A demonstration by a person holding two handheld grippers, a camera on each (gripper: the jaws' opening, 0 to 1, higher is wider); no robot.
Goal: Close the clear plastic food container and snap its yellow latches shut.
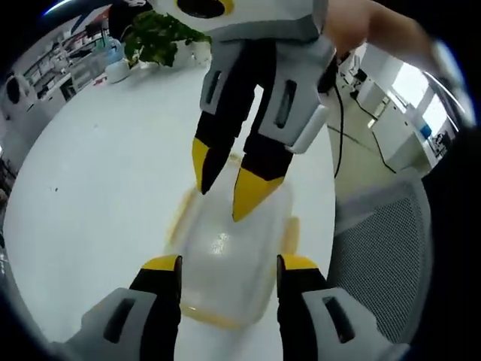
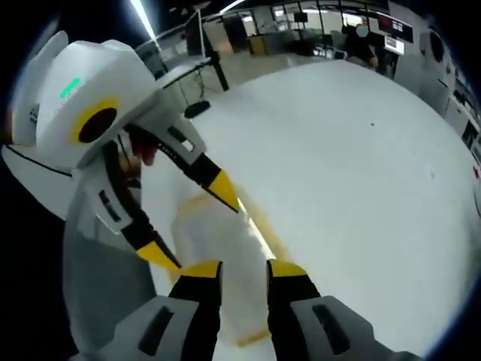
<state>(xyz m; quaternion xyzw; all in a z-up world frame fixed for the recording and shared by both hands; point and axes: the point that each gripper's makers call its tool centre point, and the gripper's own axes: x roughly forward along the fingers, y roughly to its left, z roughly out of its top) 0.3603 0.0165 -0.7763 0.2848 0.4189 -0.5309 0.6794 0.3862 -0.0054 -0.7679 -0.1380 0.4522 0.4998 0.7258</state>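
- Left gripper (image 1: 229, 265): jaws rise from the bottom of the left gripper view, yellow-tipped, spread apart, one on each side of the container's near end; whether they touch it cannot be told. In the right gripper view it enters from the left (image 2: 192, 226), its white housing tilted, pointing down toward the container.
- Right gripper (image 2: 244, 269): jaws parted with a narrow gap, over the container's near end, holding nothing. In the left gripper view it reaches down from the top (image 1: 225, 188), tips slightly apart, over the far end of the lid.
- Clear plastic container (image 1: 225, 263): lies on the table between the two grippers, lid on; also seen at (image 2: 214, 248).
- Yellow latches (image 1: 291, 235): along the container's sides, blurred; snapped or not, cannot tell.
- White table (image 1: 98, 180): round, bears the container near its edge.
- Left gripper view adds: potted plant (image 1: 161, 34) at the table's far side from the container; mesh chair (image 1: 383, 248) just beside the table.
- Right gripper view adds: office desks and monitors (image 2: 301, 19) well beyond the table.
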